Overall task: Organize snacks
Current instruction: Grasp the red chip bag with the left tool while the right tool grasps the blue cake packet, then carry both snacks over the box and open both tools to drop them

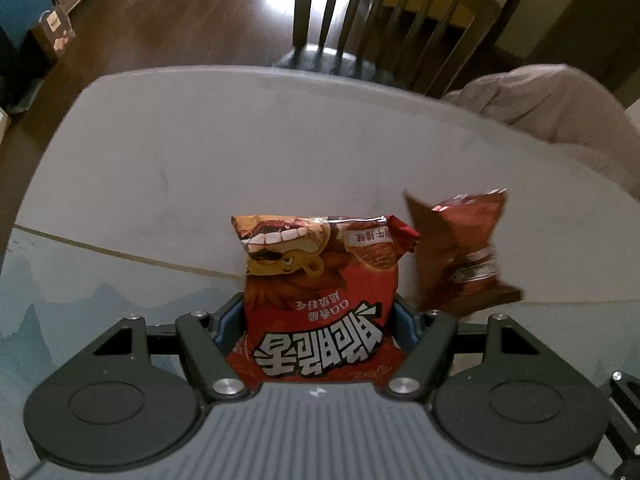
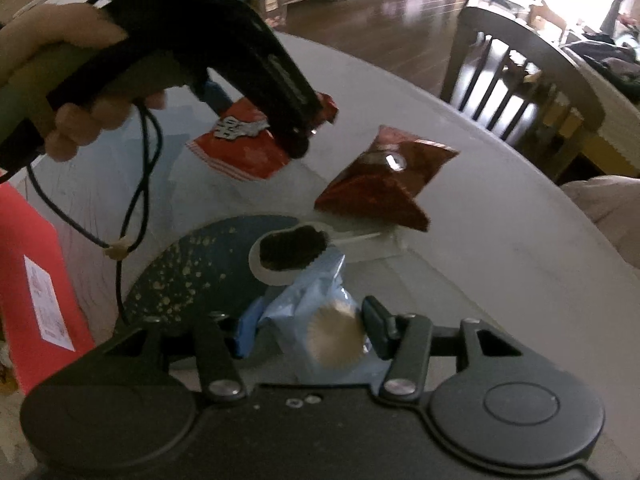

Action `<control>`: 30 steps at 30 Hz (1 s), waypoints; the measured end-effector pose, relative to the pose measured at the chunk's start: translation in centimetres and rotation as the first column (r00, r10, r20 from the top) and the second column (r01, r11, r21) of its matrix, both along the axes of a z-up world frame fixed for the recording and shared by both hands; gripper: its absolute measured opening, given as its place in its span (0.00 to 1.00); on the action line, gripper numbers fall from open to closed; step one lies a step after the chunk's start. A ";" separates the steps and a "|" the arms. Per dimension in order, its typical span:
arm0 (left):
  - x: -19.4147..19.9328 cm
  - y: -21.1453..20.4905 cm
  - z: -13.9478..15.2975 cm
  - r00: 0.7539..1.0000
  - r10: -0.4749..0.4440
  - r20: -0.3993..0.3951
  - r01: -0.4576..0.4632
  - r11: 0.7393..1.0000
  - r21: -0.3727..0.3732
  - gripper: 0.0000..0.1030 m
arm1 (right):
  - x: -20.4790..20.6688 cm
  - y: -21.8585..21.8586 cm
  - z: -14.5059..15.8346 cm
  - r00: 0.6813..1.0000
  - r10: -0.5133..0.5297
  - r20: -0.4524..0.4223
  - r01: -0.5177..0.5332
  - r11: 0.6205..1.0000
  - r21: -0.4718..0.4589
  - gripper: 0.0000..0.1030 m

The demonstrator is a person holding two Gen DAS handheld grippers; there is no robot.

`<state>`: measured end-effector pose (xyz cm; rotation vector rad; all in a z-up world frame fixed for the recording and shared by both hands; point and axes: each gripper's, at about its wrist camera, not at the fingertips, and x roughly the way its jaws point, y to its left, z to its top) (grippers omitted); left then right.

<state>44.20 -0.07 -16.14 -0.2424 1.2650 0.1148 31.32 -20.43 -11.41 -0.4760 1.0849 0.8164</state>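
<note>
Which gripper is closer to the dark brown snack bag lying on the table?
Left. The left gripper, holding the red snack bag, is right beside the dark brown bag. The right gripper is farther back.

Glossy foil snack bag (image 1: pixel 320 300), matt grey table (image 1: pixel 240 152) — polished wood floor (image 1: pixel 180 12)

black left gripper (image 1: pixel 320 320), blue-padded fingers (image 1: pixel 226 320), silver screws, bare-skinned hand (image 2: pixel 76 128).

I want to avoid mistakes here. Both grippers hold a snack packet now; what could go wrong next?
1. The left gripper squeezes the puffy red chip bag; it might burst or slip.
2. The right gripper holds the light blue packet near the dark red bag and could knock it.
</note>
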 end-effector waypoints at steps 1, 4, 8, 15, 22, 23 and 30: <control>-0.3 0.0 0.8 1.000 -0.002 0.015 0.002 1.000 -0.003 0.71 | 0.0 -0.1 0.5 1.000 -0.012 0.008 0.012 1.000 0.003 0.51; -1.3 0.0 3.4 0.998 -0.013 0.059 0.013 1.000 -0.004 0.71 | 0.3 -0.6 2.3 0.998 -0.052 0.032 0.052 0.998 0.018 0.51; -2.9 -0.1 6.9 0.994 -0.038 0.106 0.039 0.999 -0.009 0.71 | -0.7 -1.4 5.2 0.993 -0.097 0.065 0.094 0.995 0.045 0.51; -7.1 -0.6 12.5 0.982 -0.088 0.168 0.090 0.996 -0.005 0.71 | -3.9 -1.5 10.6 0.982 -0.146 0.116 0.139 0.988 0.071 0.51; -11.5 -0.9 16.8 0.963 -0.148 0.224 0.150 0.989 0.006 0.71 | -7.6 -0.8 14.9 0.972 -0.167 0.165 0.154 0.984 0.092 0.51; -12.3 -0.9 17.3 0.962 -0.156 0.223 0.158 0.987 0.008 0.71 | -8.3 -0.7 15.4 0.970 -0.171 0.170 0.157 0.983 0.095 0.51; -17.8 -0.5 19.0 0.950 -0.231 0.209 0.230 0.973 0.031 0.71 | -12.5 0.6 17.0 0.971 -0.154 0.182 0.140 0.986 0.088 0.51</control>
